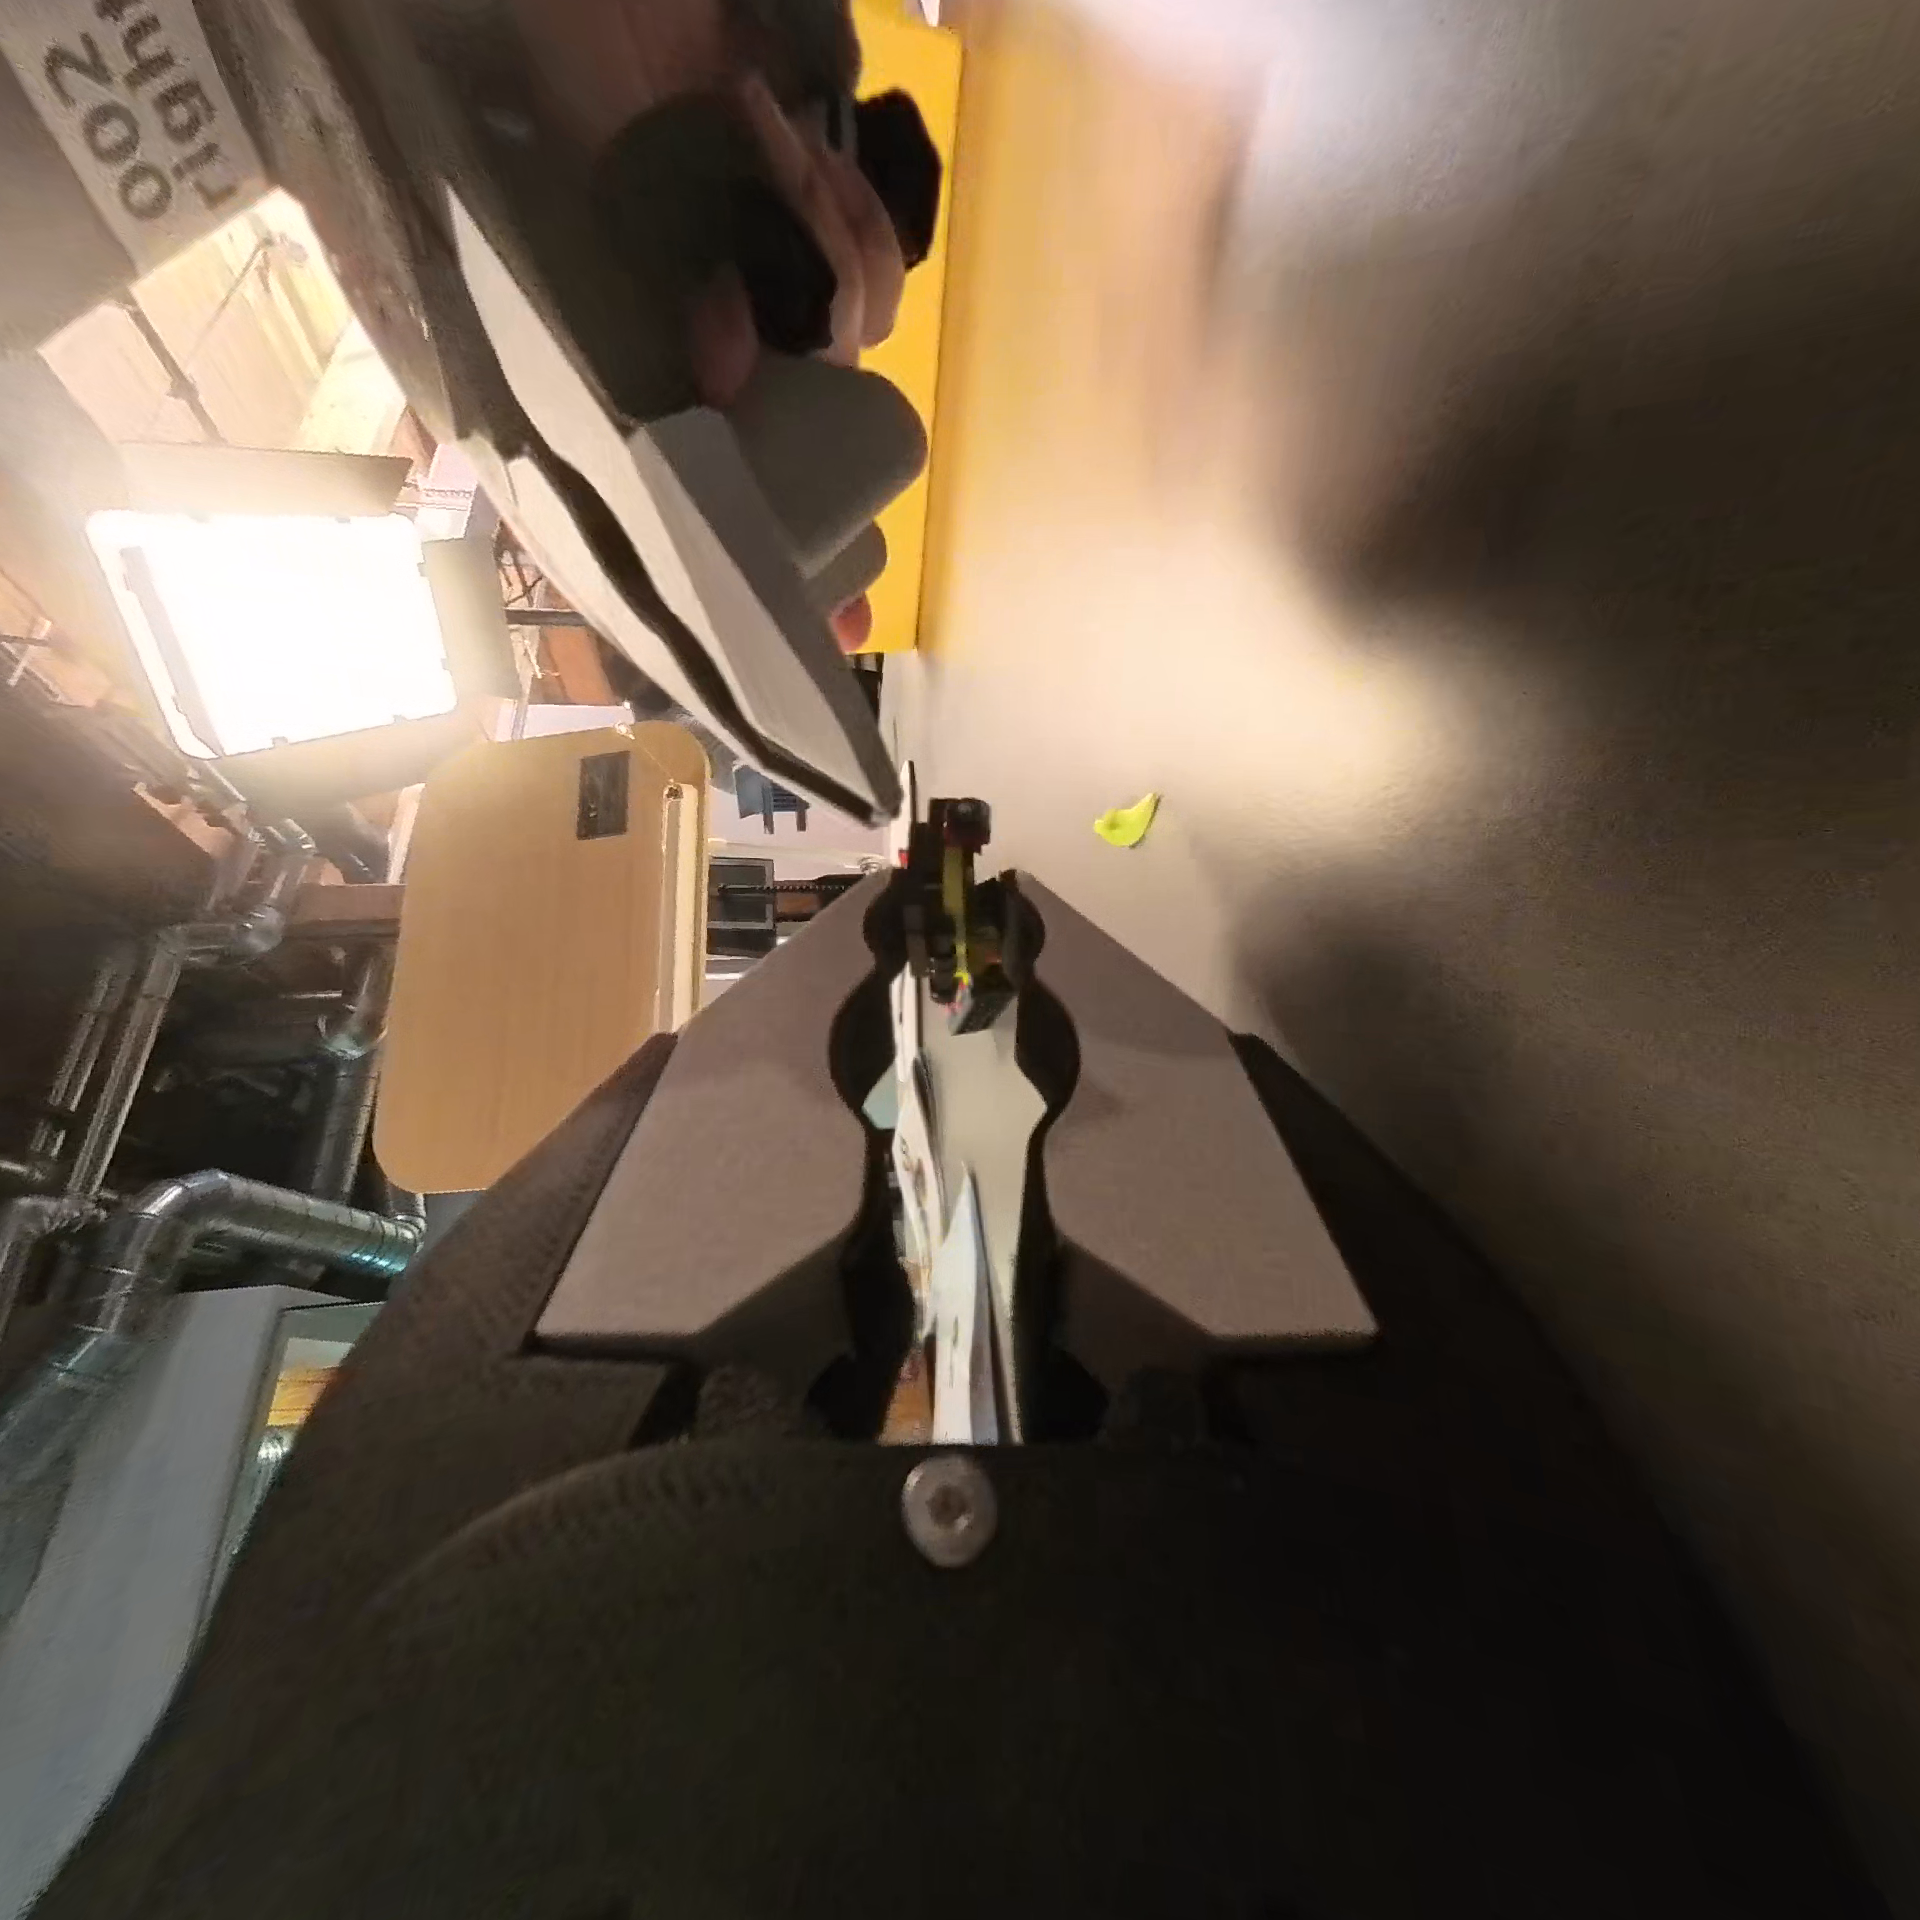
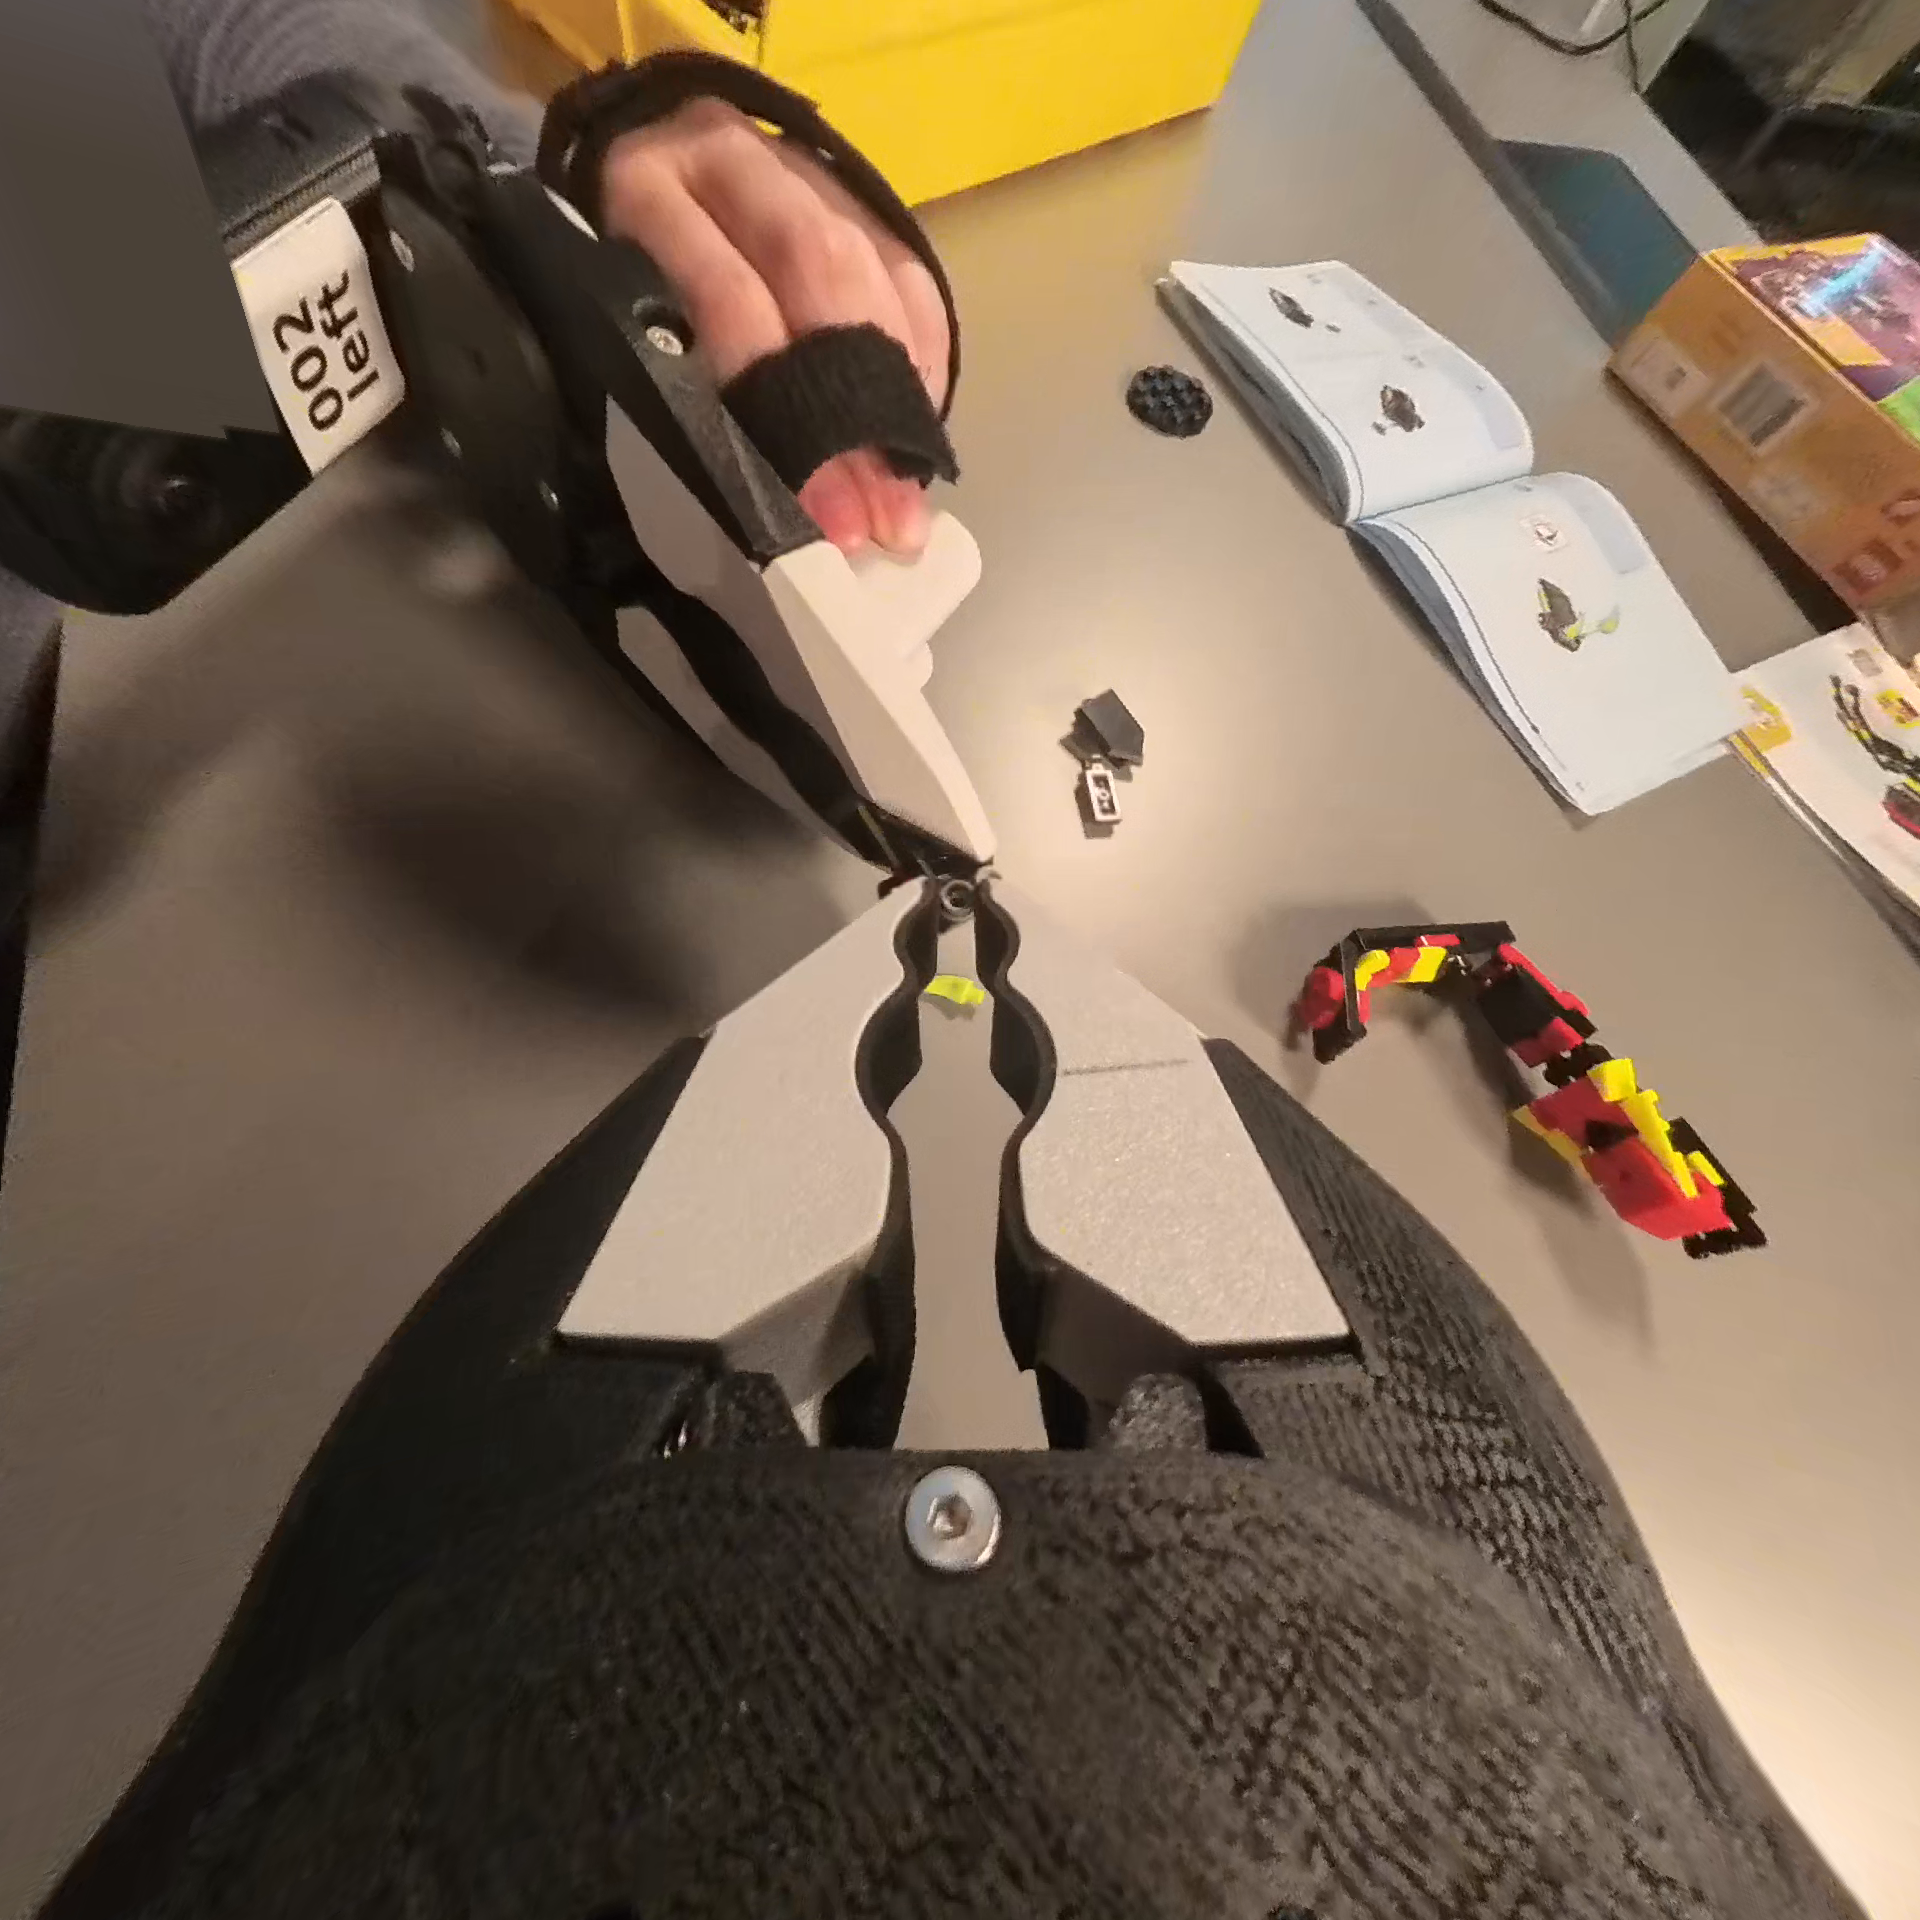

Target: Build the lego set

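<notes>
The left gripper (image 1: 951,914) pinches a small black and yellow lego piece (image 1: 961,935) at its fingertips, and the right gripper (image 2: 951,902) meets it tip to tip, nipping a tiny dark round part (image 2: 954,899). Right of that meeting point, the red lego model (image 2: 1538,1081) lies on the grey table (image 2: 1247,623), with open instruction booklets (image 2: 1455,499) beyond it and a yellow box (image 2: 987,73) at the far edge.
</notes>
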Demonstrator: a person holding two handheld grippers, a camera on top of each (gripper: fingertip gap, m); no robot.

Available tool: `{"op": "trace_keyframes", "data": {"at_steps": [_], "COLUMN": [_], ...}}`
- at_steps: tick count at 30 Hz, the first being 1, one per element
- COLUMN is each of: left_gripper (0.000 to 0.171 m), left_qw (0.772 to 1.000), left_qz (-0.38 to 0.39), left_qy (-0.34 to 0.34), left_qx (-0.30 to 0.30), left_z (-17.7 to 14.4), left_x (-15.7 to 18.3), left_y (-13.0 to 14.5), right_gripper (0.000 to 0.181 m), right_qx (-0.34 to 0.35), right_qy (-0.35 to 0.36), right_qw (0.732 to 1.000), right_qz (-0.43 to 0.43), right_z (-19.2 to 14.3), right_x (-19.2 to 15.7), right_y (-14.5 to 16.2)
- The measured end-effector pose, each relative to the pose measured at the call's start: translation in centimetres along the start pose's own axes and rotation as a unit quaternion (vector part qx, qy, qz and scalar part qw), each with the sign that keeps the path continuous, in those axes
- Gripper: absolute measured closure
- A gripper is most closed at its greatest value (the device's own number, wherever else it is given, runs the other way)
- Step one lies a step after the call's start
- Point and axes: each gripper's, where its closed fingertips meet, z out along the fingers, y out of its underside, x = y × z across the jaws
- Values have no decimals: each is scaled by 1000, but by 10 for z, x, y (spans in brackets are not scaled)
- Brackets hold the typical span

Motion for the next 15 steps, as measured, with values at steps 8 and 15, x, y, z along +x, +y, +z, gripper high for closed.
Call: {"op": "trace_keyframes", "data": {"at_steps": [8,15], "left_gripper": [156,156], "left_qw": [1000,1000], "left_qz": [-2,9], "left_qy": [-2,-13], "left_qx": [18,19], "left_z": [-1,-1], "left_x": [-2,-4], "left_y": [-7,-9], "right_gripper": [177,177], "right_qx": [-14,-9], "right_qy": [-16,-47], "right_qw": [1000,999], "right_qz": [-6,4], "right_z": [0,-3], "right_x": [-3,-6], "right_y": [1,-1]}}
